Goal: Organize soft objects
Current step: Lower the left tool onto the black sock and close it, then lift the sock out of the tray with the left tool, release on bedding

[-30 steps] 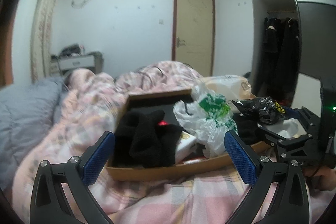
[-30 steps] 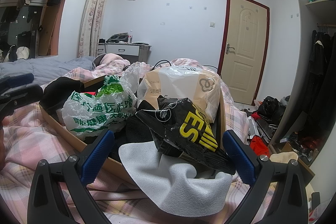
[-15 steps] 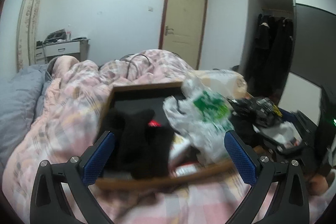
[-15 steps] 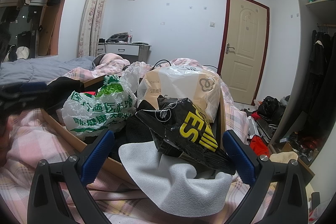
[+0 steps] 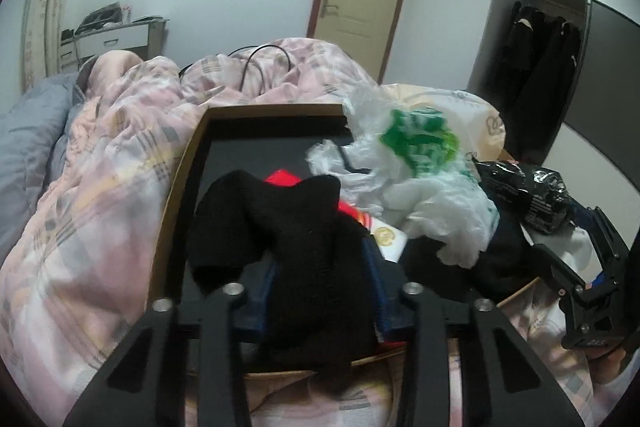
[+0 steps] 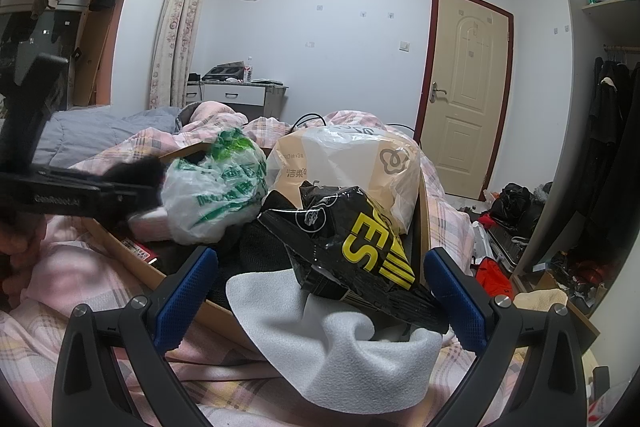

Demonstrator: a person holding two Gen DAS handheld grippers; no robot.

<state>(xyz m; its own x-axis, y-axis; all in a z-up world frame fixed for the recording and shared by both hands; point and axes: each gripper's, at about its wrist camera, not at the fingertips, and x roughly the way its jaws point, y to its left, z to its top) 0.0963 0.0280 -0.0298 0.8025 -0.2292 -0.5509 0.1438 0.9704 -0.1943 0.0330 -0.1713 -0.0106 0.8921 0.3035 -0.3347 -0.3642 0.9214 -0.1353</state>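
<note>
- Your left gripper (image 5: 320, 291) has just been closing, and its blue pads now pinch the black knit garment (image 5: 280, 227) between them, at the near end of the cardboard box (image 5: 176, 187) on the pink plaid quilt (image 5: 100, 187).
- Your right gripper (image 6: 320, 291) gapes wide and empty, straddling the white cloth (image 6: 340, 339) under the black-and-yellow bag (image 6: 352, 243).

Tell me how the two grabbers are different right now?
The left gripper has its jaws pinched on the black knit cloth in the cardboard box, having just been closing; the right gripper has jaws spread wide and holds nothing. The left one reaches into the box; the right one sits at the box's near end, with the white cloth and black-and-yellow bag between its jaws. Both have blue pads and black frames.
</note>
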